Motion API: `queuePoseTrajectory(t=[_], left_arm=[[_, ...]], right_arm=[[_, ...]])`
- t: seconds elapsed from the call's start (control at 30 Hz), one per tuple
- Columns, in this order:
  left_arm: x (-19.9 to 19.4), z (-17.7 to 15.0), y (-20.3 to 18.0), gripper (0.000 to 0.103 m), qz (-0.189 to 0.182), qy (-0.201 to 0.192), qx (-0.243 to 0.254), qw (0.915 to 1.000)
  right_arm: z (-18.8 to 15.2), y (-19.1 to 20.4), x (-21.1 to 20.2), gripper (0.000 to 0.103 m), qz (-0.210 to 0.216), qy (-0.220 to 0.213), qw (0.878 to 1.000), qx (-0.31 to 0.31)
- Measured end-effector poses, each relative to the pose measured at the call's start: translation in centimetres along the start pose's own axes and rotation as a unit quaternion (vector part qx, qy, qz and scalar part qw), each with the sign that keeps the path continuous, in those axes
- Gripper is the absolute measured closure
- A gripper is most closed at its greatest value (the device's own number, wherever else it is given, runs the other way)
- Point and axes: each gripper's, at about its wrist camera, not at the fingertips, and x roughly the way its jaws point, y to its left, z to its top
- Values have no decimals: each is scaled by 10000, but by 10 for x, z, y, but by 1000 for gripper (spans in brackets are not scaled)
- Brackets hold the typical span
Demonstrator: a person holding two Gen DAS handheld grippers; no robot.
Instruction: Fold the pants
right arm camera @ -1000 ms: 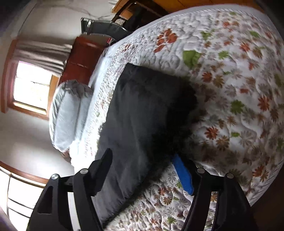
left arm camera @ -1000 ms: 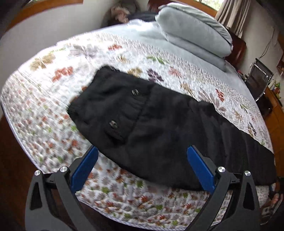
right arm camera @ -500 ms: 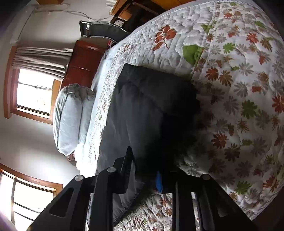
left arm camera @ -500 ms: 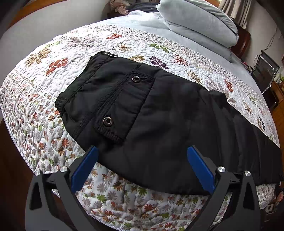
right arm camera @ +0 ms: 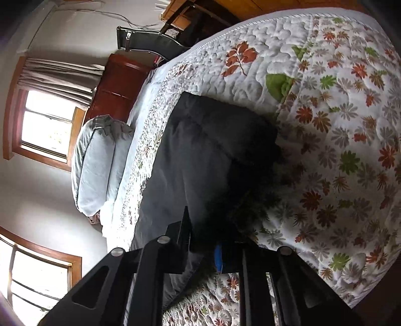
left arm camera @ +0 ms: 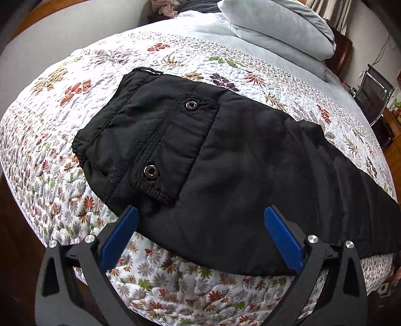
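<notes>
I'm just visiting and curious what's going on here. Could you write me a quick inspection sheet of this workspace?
Surface: floral quilt on a bed.
Job's things: black pants lie flat along the near edge.
Clutter: nothing seen on the quilt.
Grippers: left gripper open above the pants; right gripper closing on the pants' end.
Cables: wires on the wall.
Surroundings: grey pillows, chair, windows.

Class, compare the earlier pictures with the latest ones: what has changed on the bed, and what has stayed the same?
The right gripper, wide open a second ago, is closing its jaws on the near end of the black pants. The left gripper has come lower and closer to the waistband end, its jaws still open and holding nothing. The pants lie flat as before on the flowered quilt.
</notes>
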Motion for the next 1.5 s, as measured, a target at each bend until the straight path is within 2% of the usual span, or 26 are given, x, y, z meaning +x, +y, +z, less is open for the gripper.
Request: queuePoseTrajectory(t=[0.3, 0.47, 0.7, 1.07, 1.2, 1.5], left_arm=[[0, 1, 3, 3, -69, 9, -23, 10000], [1, 1, 2, 3, -39, 45, 64, 10000], [3, 1, 2, 3, -33, 60, 100, 9999], [4, 0, 3, 3, -90, 59, 82, 9999], [4, 0, 4, 3, -93, 58, 75, 9999], [4, 1, 8, 3, -172, 78, 19, 9998]], right_arm=[[1, 1, 0, 89, -16, -53, 10000, -3], [-1, 31, -10, 90, -277, -192, 9976, -598], [-11, 81, -27, 90, -400, -478, 9902, -1249], [-47, 183, -44, 90, -426, -779, 9596, -2670], [-63, 213, -42, 90, -282, -704, 9490, -3059], [-121, 271, -19, 90, -23, -357, 9149, -4020]])
